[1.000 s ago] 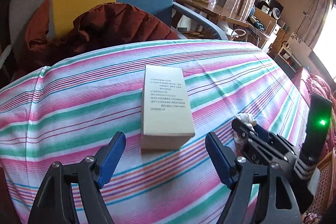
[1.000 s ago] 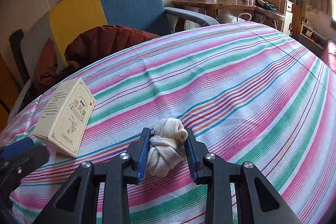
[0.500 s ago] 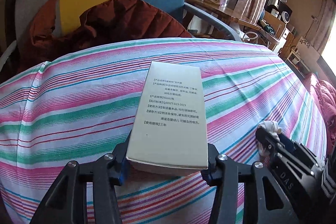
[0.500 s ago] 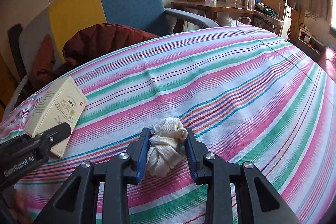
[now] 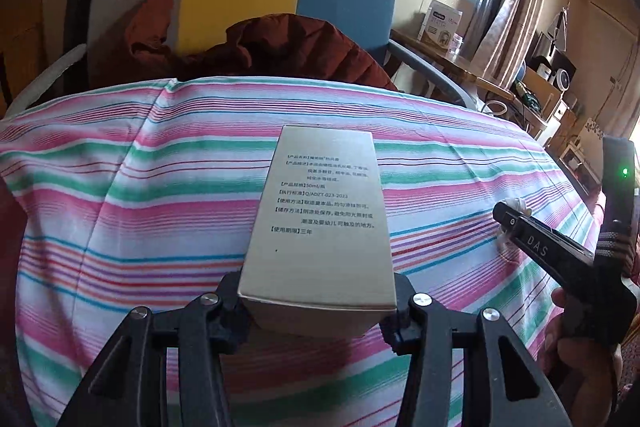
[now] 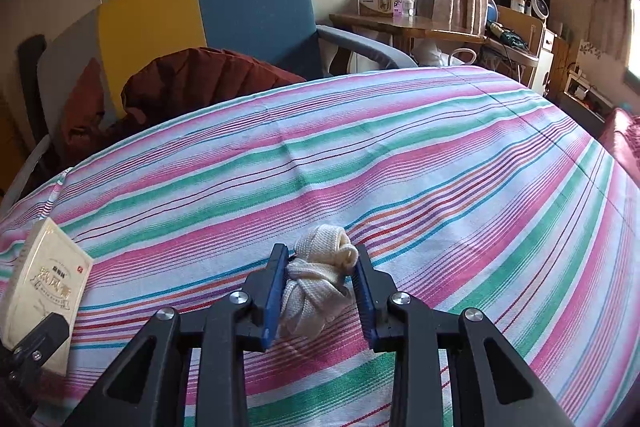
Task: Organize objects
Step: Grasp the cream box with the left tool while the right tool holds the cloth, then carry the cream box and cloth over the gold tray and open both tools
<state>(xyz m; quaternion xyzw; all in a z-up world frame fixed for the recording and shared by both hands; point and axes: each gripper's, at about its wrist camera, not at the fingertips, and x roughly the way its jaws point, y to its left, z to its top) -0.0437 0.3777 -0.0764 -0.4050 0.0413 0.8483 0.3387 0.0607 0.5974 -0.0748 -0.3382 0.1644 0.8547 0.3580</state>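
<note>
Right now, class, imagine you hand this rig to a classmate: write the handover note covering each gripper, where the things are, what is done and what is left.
Left gripper: jaws closing on the near end of the cream box, one at each side; the box sits between them above the striped cloth.
Right gripper: shut on the knotted white cloth bundle, low over the striped cloth.
Done: both things are gripped or nearly so.
Left: settle the hold on the box, then carry each thing to its place; no target spot can be told from these views.
</note>
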